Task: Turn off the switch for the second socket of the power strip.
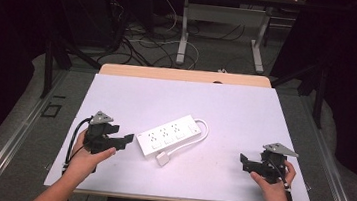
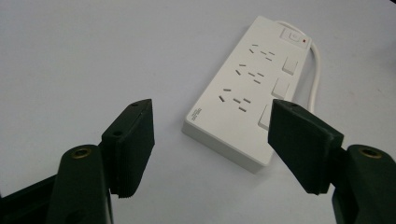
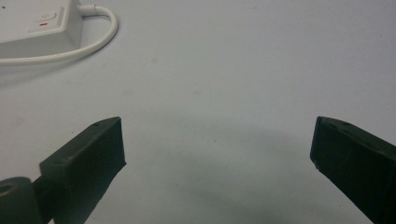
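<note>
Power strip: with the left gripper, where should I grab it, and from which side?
Probably across the short width of the power strip at its near end, the left gripper coming from that end. The body is flat and long with parallel sides, and the open jaws look wider than it. The cable leaves the far end.

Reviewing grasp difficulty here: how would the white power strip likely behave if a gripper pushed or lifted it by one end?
The power strip looks like a rigid plastic block lying flat, so it would probably slide or pivot rather than tip or roll. Its smooth casing may slip between the pads. The cord loops round to a plug, so it would likely drag and flop behind.
</note>
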